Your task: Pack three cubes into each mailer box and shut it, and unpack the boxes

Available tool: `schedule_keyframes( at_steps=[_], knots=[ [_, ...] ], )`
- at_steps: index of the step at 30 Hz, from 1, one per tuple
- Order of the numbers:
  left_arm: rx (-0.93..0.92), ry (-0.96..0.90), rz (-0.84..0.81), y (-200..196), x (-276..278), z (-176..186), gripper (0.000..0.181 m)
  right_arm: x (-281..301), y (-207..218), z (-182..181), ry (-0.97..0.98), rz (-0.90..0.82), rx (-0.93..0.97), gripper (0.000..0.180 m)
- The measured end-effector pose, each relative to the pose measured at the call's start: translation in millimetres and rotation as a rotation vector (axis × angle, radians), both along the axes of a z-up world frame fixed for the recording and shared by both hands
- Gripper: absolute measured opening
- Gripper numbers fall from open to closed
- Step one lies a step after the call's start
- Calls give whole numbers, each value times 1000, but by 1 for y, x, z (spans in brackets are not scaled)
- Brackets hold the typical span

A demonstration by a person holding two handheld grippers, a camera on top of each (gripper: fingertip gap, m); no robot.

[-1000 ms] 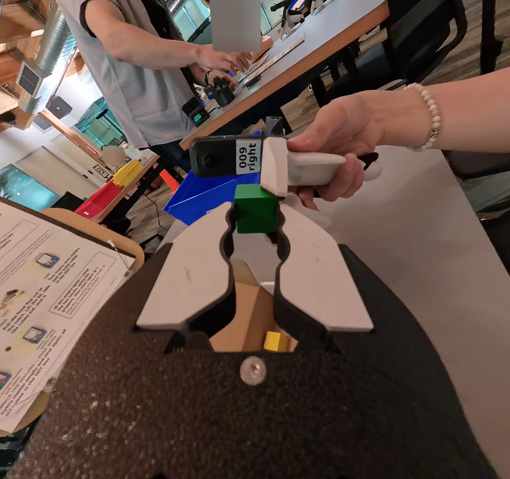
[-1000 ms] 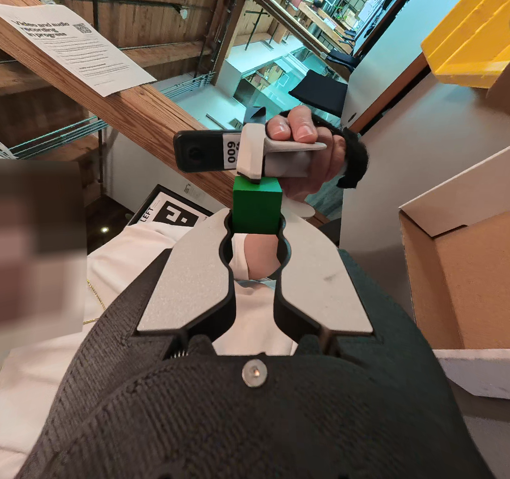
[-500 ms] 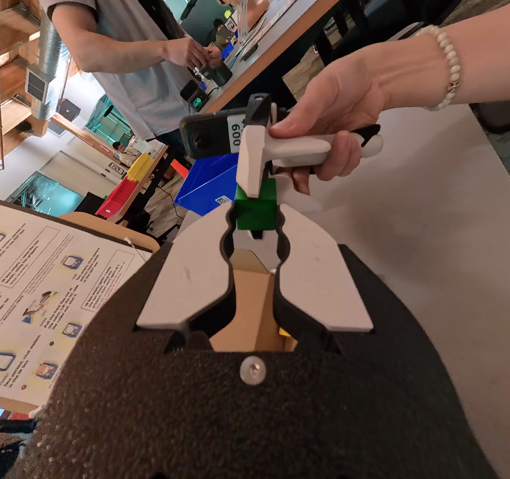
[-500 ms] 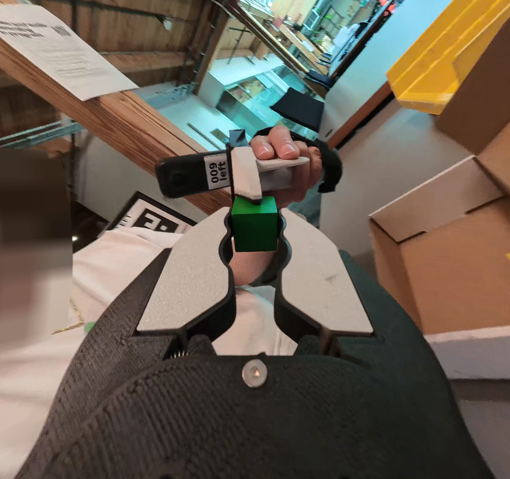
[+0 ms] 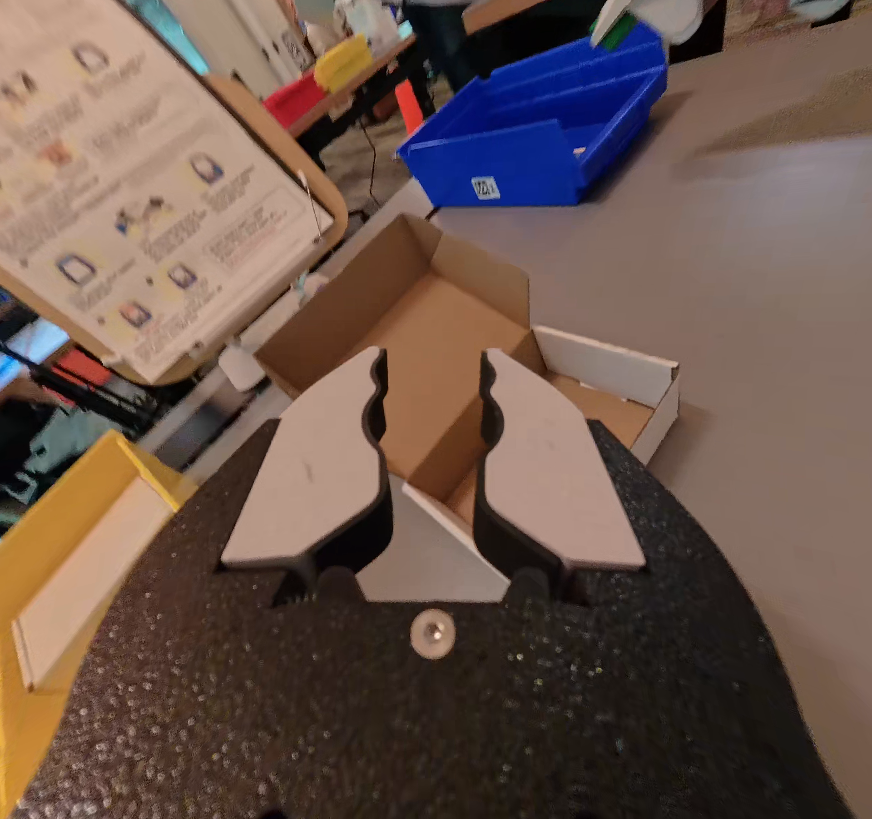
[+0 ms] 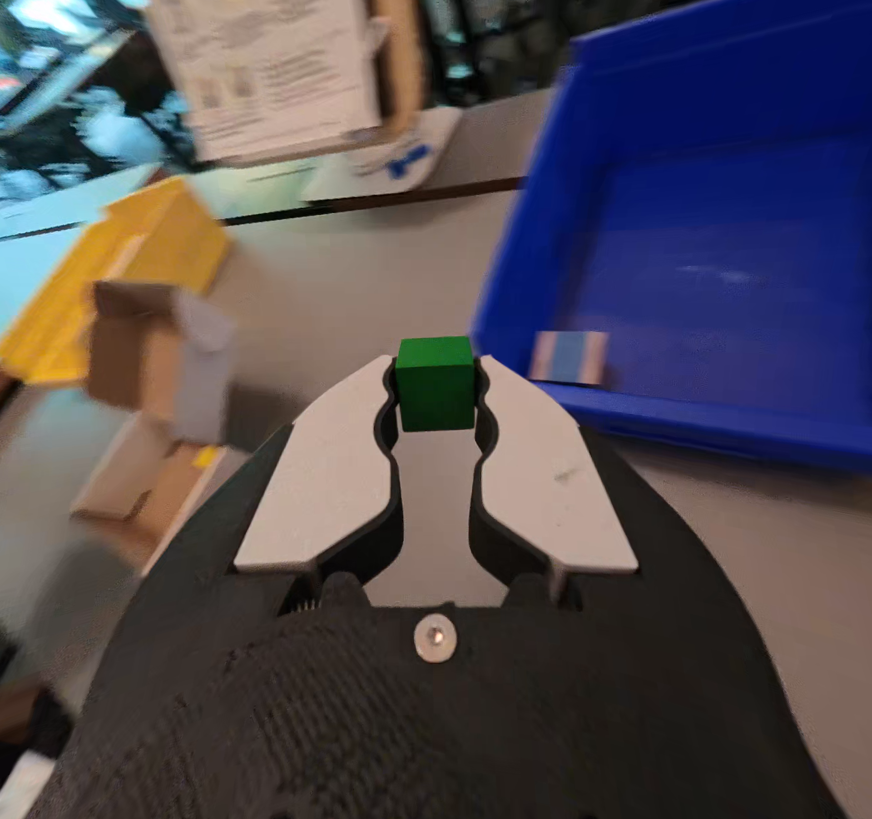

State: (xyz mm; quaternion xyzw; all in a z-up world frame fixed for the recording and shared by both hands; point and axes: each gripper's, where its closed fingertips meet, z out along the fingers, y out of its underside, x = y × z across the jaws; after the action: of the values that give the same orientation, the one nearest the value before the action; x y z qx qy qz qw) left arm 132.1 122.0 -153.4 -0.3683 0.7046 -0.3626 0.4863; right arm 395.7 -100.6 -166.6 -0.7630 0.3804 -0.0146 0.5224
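Observation:
My left gripper (image 5: 434,362) is open and empty, hovering over an open mailer box (image 5: 608,367) that is white outside and brown inside; what shows of the box's inside is bare. My right gripper (image 6: 436,362) is shut on a green cube (image 6: 434,385), held above the grey table just left of a blue bin (image 6: 708,230). In the left wrist view the right gripper (image 5: 613,27) and the green cube (image 5: 616,34) show at the top right, over the blue bin (image 5: 495,159). The mailer box (image 6: 155,348) appears blurred at left in the right wrist view, with a small yellow piece (image 6: 206,456) in it.
A yellow bin (image 5: 71,537) holding a flat white box (image 5: 85,574) stands at my left. A clipboard with an instruction sheet (image 5: 141,183) stands behind the mailer box. A small blue and pale block (image 6: 568,357) lies in the blue bin. The grey table (image 5: 708,324) stretches to the right. From my left tips it is roughly 15 cm to the small yellow piece (image 6: 206,456); from my right, 30 cm.
Both grippers held the green cube together before. My left gripper has let go and swung down over the mailer box. My right gripper has carried the cube off to the blue bin.

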Motion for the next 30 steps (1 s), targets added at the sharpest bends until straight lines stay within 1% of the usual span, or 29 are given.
schedule_keyframes(
  at_steps=[1, 3, 4, 8, 10, 13, 19, 21, 23, 27, 29, 30],
  knots=[
    [-15, 32, 16, 4, -1, -6, 36, 19, -15, -7, 15, -52, -63, 29],
    [-17, 91, 25, 6, -2, -18, 36, 52, -34, -20, 5, -113, -205, 29],
    [-7, 121, 19, 5, -3, -25, 36, 63, -39, -29, 16, -117, -286, 29],
    [56, 214, -8, -1, -4, -50, 37, 76, -38, -71, 124, -22, -554, 29],
    [79, 244, -15, -3, -5, -59, 37, 82, -34, -79, 129, -3, -599, 29],
    [75, 274, -34, -5, -7, -68, 37, 81, -33, -90, 194, 35, -665, 29],
    [55, 297, -37, -3, -9, -73, 37, 76, -22, -101, 313, 83, -600, 31],
    [36, 302, -41, -3, -8, -75, 37, 74, -22, -104, 317, 83, -599, 43],
    [10, 317, -33, -3, -8, -76, 37, 71, -26, -106, 315, 83, -614, 49],
    [-4, 358, 6, 2, -8, -81, 37, 58, -21, -99, 329, 97, -510, 53],
    [-34, 373, 44, 5, -7, -79, 37, 54, -21, -88, 291, 66, -448, 60],
    [-69, 384, 70, 6, -5, -78, 37, 48, -20, -81, 275, 48, -406, 61]
  ],
)
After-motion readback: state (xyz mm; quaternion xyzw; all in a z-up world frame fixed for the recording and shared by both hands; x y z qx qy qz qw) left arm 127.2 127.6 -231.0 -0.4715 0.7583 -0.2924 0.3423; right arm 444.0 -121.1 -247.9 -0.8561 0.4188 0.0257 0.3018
